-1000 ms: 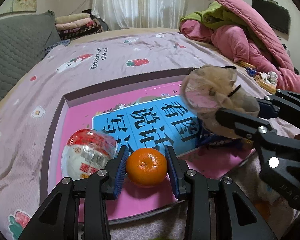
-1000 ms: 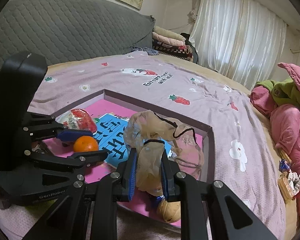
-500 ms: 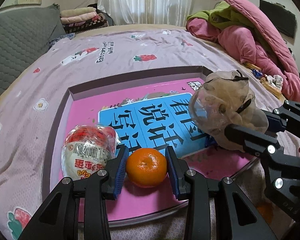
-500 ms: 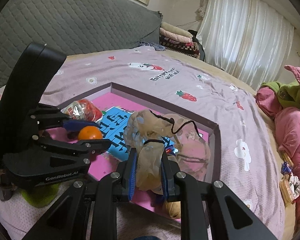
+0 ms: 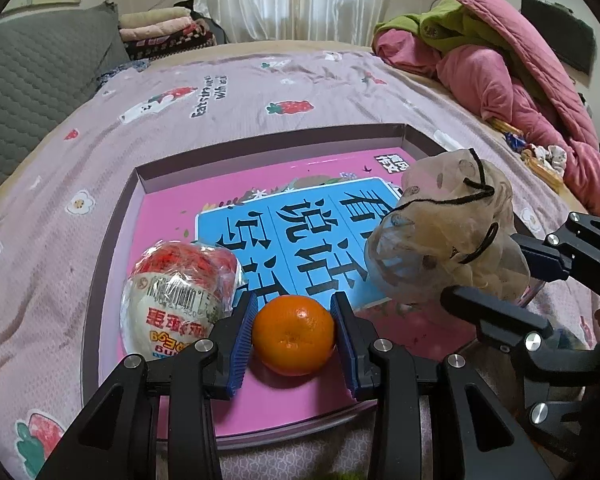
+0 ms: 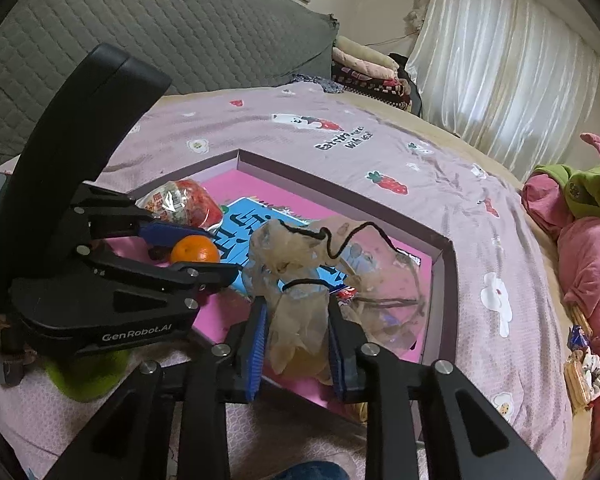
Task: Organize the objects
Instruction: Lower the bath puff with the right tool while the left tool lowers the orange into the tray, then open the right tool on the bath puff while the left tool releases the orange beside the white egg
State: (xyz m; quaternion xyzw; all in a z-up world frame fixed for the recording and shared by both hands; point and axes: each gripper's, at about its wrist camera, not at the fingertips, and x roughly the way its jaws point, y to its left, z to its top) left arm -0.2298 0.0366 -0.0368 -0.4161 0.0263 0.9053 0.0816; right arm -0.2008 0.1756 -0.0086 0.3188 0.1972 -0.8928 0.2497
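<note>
Left gripper [image 5: 294, 336] clamping a round, dimpled mandarin [image 5: 293, 334] above the shallow pink box [image 5: 260, 152], right gripper [image 6: 296, 336] pinching a crinkled, translucent drawstring pouch [image 6: 300, 316] — beside a glossy wrapped snack [image 5: 180, 300].

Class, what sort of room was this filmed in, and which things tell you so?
Most likely a bedroom: a bed under a strawberry-print sheet, a padded grey headboard, and folded blankets stacked by the curtained window.

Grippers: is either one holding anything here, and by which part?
Both are. The left gripper clamps the mandarin orange across its sides. The right gripper pinches the tan drawstring mesh bag around its bunched lower part.
</note>
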